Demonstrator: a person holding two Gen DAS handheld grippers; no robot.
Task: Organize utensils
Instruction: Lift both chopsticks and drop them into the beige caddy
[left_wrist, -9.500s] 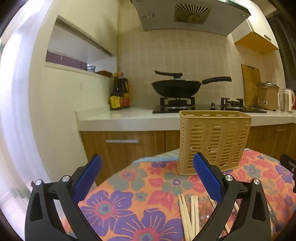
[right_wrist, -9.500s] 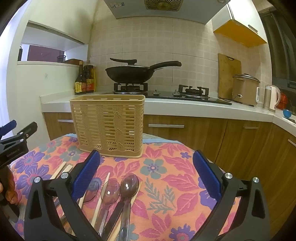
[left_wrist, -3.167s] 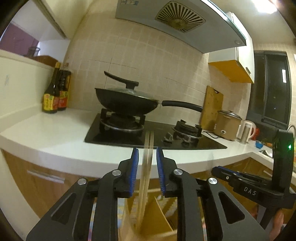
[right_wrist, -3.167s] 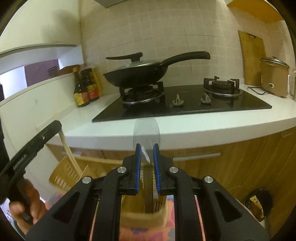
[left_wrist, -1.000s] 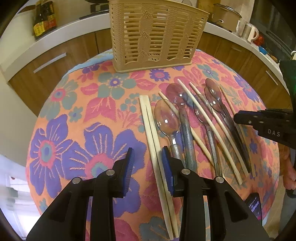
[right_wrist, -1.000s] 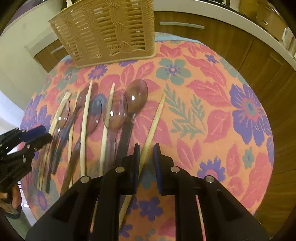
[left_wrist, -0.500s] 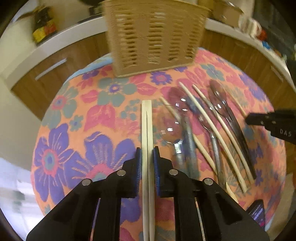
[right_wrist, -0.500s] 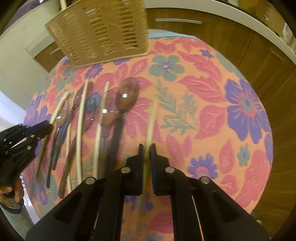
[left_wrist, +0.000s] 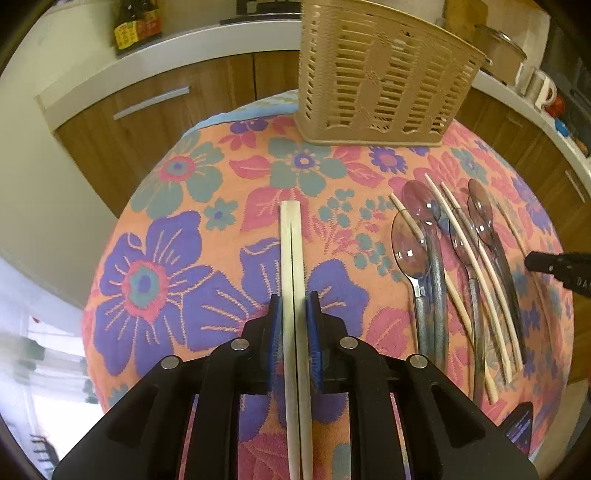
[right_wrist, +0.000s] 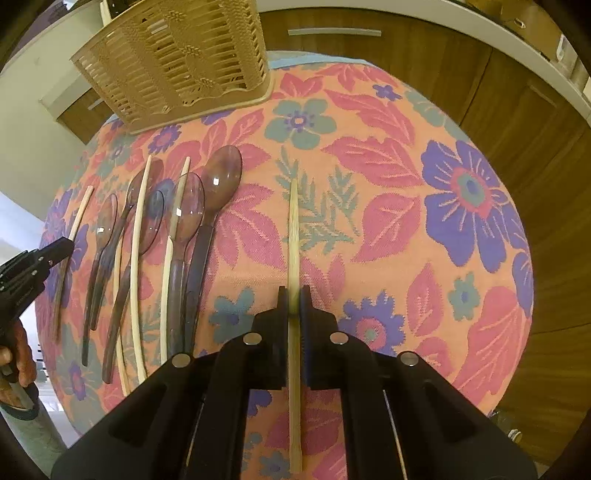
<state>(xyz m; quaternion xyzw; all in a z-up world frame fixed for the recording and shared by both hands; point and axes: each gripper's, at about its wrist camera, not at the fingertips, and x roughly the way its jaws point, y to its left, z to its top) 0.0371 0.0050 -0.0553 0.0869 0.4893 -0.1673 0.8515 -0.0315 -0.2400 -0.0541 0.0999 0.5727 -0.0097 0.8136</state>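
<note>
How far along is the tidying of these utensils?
Barely begun, it seems: nothing shows inside the basket, though its interior is mostly hidden. In hand: the left gripper is clamped on a pair of chopsticks, the right gripper on a single chopstick. Left: several spoons and loose chopsticks on the tablecloth.

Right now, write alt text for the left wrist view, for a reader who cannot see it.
The left gripper is shut on a pair of pale chopsticks held side by side, pointing toward a tan slotted utensil basket at the far edge of a floral tablecloth. To the right, clear plastic spoons and loose chopsticks lie in a row.
</note>
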